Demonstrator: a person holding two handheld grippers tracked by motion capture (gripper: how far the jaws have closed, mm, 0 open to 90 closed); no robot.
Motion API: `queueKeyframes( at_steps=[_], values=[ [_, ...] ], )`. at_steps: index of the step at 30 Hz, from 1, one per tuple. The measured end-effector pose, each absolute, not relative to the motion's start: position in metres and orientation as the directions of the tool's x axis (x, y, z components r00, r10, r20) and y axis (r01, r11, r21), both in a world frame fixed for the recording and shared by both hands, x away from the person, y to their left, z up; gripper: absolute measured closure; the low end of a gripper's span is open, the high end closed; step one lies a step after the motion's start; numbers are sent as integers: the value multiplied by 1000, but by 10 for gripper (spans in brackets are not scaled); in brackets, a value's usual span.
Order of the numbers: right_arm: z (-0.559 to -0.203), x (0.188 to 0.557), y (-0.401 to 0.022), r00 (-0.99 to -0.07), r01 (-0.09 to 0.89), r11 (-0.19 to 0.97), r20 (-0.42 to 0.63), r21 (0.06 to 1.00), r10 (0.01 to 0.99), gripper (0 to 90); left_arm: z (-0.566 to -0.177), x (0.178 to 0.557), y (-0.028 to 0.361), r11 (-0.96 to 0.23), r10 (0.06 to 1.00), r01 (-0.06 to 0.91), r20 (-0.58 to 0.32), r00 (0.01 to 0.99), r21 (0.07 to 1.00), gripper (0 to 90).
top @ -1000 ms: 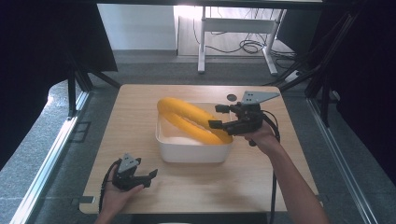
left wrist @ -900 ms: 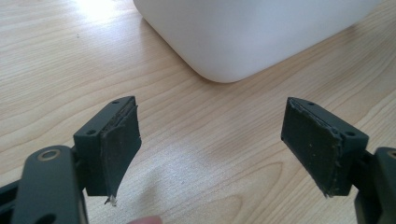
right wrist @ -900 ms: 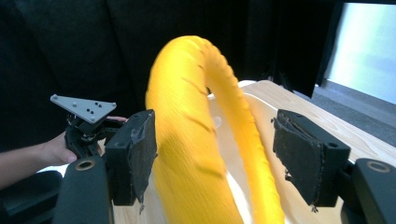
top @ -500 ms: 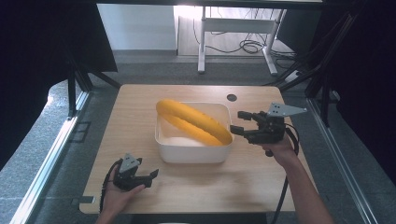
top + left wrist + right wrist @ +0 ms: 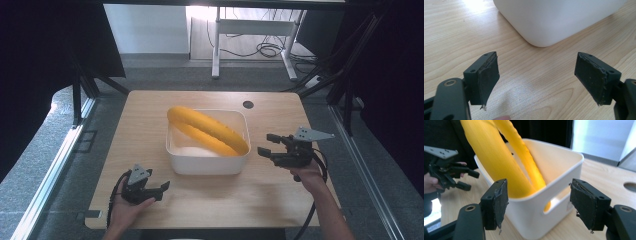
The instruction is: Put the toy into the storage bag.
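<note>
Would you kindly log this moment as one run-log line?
right gripper: open, empty, beside white bin | left gripper: open, empty | yellow foam piece: in bin, sticking out

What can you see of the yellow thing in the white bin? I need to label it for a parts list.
The yellow thing is a long, soft-looking tube with a finely ribbed surface, folded back on itself into two strands. It lies slantwise in the white bin, its bend sticking out over the far left rim and the other end resting against the near right corner. Only the bin touches it; its ends cannot be made out.
</note>
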State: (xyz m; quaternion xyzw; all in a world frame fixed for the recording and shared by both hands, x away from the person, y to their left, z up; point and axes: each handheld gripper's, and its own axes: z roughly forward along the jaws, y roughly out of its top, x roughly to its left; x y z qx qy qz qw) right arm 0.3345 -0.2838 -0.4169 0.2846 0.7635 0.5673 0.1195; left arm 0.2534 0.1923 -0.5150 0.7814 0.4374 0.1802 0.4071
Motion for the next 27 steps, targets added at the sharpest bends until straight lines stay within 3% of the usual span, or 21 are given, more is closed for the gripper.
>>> queueKeyframes(
  at_steps=[13, 27],
  values=[
    [-453, 329, -293, -765, 378, 210, 176, 902, 619, 311, -516, 253, 190, -287, 830, 541, -77, 552, 791, 196],
    [-464, 329, -292, -748, 401, 227, 174, 888, 640, 299, -515, 253, 193, -285, 832, 538, -73, 549, 793, 196]
  ],
)
